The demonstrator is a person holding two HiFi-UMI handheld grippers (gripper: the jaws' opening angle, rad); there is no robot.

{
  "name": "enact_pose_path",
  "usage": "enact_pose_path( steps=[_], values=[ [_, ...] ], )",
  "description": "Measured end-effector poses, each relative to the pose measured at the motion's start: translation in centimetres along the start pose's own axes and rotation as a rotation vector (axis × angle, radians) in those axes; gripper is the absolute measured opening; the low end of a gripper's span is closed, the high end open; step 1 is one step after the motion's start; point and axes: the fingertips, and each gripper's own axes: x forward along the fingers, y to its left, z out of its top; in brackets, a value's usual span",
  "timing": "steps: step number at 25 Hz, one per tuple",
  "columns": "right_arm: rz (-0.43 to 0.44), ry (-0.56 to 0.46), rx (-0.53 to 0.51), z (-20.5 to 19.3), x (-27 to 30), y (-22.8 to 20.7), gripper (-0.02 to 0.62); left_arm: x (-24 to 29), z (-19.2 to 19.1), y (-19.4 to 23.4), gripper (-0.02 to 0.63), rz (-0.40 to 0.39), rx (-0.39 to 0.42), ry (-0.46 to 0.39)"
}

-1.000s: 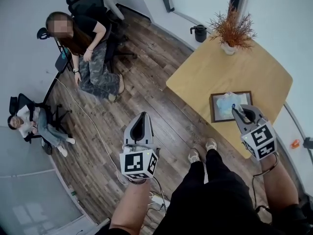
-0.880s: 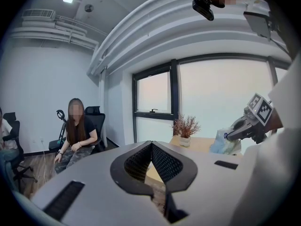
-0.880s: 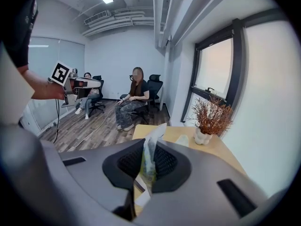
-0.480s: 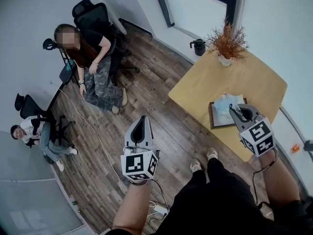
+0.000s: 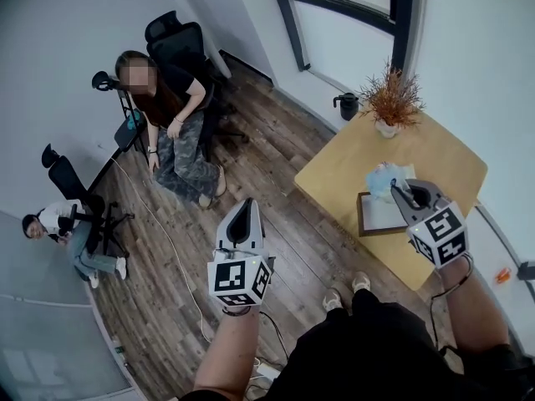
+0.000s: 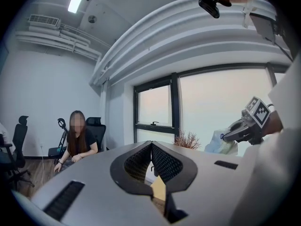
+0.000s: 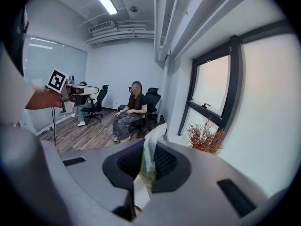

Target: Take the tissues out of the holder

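So right gripper (image 5: 399,189) is clamped on a crumpled pale tissue bundle (image 5: 381,177), maybe plastic-wrapped, with the dark-framed rectangular holder (image 5: 362,216) just below it; left gripper (image 5: 244,210) is closed, empty.

The wooden table (image 5: 435,153) carries a dark-framed holder (image 5: 376,216) and a potted dried plant (image 5: 391,101).

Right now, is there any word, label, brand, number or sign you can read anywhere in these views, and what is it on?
No readable text anywhere.
Left marker cube, on the left gripper: black-and-white square patterns, no letters or digits.
Right marker cube, on the right gripper: the same kind of patterns.
Pack of tissues in the right gripper's jaws: coloured print, too small and blurred to read.
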Motion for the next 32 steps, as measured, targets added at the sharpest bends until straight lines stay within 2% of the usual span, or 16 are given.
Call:
enact_pose_path(
  steps=[10,19,27,32],
  values=[
    [-0.016,-0.085,-0.02,3.7,-2.0,-2.3,0.026,-0.1,5.5,-1.6,0.008,0.007,0.043,-0.089],
    [-0.035,-0.164,-0.025,7.6,-3.9,-3.4,0.026,-1.2,9.2,-1.0,0.008,0.019,0.071,-0.129],
    [-0.054,-0.228,0.012,10.9,-6.0,-5.1,0.026,-1.7,12.2,0.3,0.008,0.055,0.06,-0.152],
    [-0.069,-0.275,0.011,12.6,-7.2,-5.2,0.027,-1.5,12.7,0.2,0.008,0.048,0.055,-0.168]
  ],
)
